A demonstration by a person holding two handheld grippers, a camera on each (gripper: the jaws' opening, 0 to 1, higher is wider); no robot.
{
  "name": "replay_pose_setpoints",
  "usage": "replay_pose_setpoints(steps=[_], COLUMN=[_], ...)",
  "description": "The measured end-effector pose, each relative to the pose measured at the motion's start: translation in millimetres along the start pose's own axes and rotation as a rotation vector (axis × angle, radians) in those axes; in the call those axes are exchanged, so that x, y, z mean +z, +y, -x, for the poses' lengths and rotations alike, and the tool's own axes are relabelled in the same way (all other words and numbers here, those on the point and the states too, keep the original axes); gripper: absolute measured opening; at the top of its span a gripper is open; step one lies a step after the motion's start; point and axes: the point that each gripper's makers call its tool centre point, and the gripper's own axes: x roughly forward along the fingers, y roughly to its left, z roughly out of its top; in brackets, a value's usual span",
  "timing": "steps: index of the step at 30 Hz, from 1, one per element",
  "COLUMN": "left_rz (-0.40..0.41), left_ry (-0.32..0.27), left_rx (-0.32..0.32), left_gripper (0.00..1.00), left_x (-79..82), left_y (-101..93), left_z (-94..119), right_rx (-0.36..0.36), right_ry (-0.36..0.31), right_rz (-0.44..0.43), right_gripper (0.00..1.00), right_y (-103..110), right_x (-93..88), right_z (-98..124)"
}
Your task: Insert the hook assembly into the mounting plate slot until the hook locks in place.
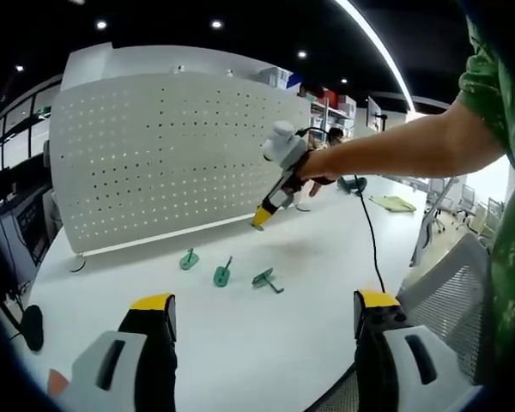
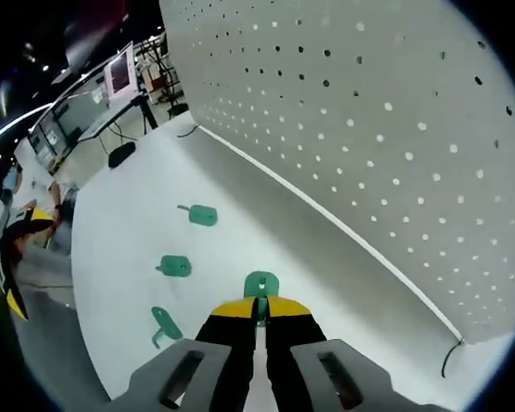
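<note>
Now | right hand-held gripper (image 2: 259,319) pinching green hook (image 2: 261,285) near pegboard (image 2: 395,129) | left hand-held gripper (image 1: 262,313) spread

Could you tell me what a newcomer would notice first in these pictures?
Probably the big white perforated panel standing upright on the white table. Next, the right gripper, shut on a green hook near the panel's foot, with three more green hooks lying loose on the table.

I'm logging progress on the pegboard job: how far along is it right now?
Nothing looks mounted yet: no hook shows on the visible face of the white pegboard. In hand: the right tongs are shut on a green hook near the board's base. Left: seating that hook in a slot until it locks. Three more green hooks lie on the white table, and the left tongs are open.
</note>
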Motion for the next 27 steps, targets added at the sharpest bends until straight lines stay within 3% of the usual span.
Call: replay_pose_setpoints(steps=[27], left_rz=[-0.032], left_ry=[-0.035], left_rx=[-0.041], left_gripper=[0.88], left_x=[8.3], left_y=[-10.3], left_z=[3], right_rx=[-0.089], right_ry=[-0.175], right_rz=[-0.068], right_gripper=[0.02], right_y=[18], right_x=[8.4], right_z=[42])
